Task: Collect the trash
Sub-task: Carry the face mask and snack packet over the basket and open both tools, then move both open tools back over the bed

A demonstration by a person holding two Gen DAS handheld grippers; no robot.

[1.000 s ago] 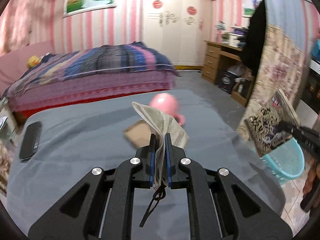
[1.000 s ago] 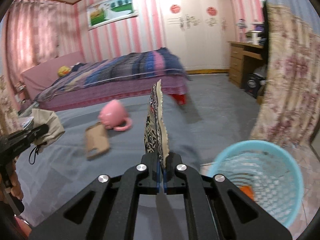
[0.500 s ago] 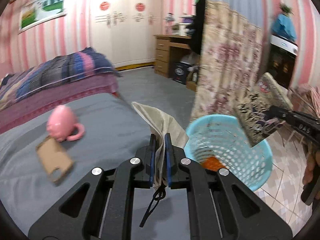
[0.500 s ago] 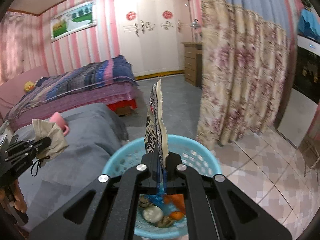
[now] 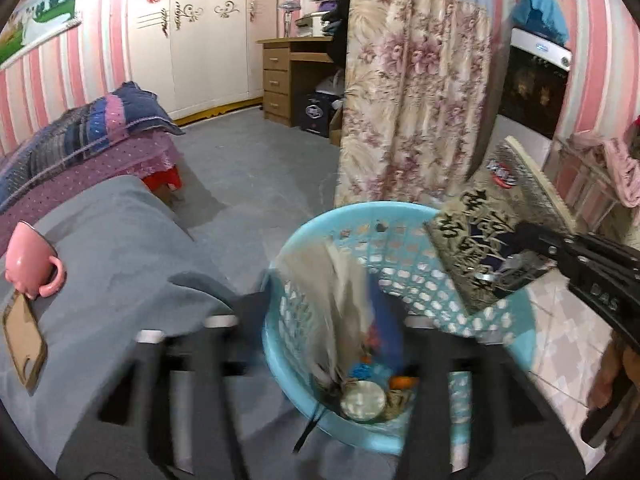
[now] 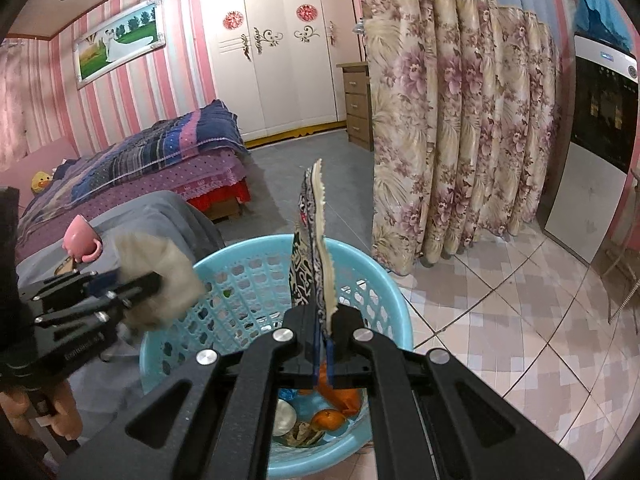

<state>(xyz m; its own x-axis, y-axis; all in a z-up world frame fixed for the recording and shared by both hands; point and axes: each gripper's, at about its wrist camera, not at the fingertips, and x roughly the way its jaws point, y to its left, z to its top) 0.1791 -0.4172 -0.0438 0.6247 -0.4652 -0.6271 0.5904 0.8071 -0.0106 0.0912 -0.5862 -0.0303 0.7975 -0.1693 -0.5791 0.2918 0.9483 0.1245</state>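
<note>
A light blue plastic basket stands on the floor below both grippers, with peel and other scraps at its bottom. My left gripper hangs over the basket's near rim, blurred, and its jaws are opening. A crumpled beige paper hangs loose between the spread fingers, above the basket's inside. In the right wrist view the same paper is a blur at the left gripper's tip. My right gripper is shut on a flat black-and-white printed wrapper, held upright over the basket.
A grey-covered surface at the left carries a pink mug on its side and a piece of brown cardboard. A floral curtain hangs just behind the basket. Tiled floor spreads to the right, and a bed stands further back.
Both grippers swung right from over the grey surface to above the blue basket. The left jaws, shut on the paper before, have spread apart. The right still holds the wrapper.
</note>
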